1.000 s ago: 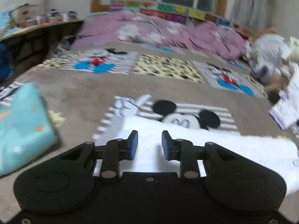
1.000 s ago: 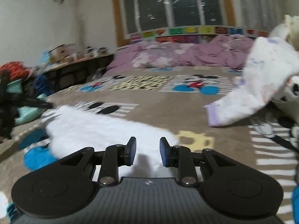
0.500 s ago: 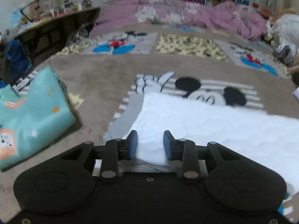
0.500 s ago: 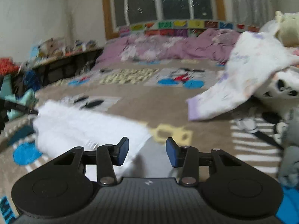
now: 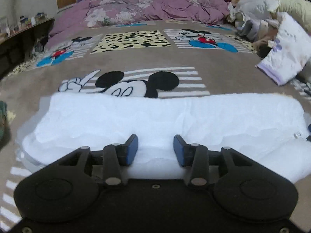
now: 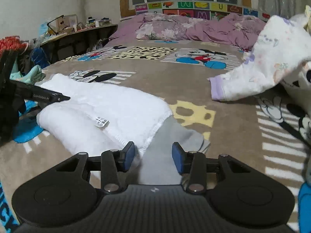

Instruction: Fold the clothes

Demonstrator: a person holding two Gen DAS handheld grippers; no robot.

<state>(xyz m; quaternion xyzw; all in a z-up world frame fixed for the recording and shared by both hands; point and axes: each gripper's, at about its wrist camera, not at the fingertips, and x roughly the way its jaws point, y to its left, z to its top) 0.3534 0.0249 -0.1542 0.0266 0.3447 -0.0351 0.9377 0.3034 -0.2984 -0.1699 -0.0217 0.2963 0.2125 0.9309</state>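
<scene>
A white fleecy garment (image 5: 155, 116) lies folded into a long band across the cartoon-mouse blanket (image 5: 136, 58). My left gripper (image 5: 155, 148) hovers open over its near edge, blue pads apart with only cloth below. In the right wrist view the same white garment (image 6: 108, 106) shows a small label and a grey inner layer (image 6: 175, 136) sticking out at its right end. My right gripper (image 6: 153, 154) is open above that grey corner. The left gripper's body (image 6: 44, 97) rests over the garment at the left.
A white floral garment with purple cuffs (image 6: 262, 73) lies at the right beside a heap of clothes (image 5: 262, 9). A purple duvet (image 5: 155, 9) is bunched at the back. A teal garment (image 6: 33, 73) and a cluttered shelf (image 6: 77, 31) sit left.
Both grippers have opened wider. The left one has swung right and now faces the middle of the white garment; the teal garment has left its view. The right one has dropped nearer the grey corner.
</scene>
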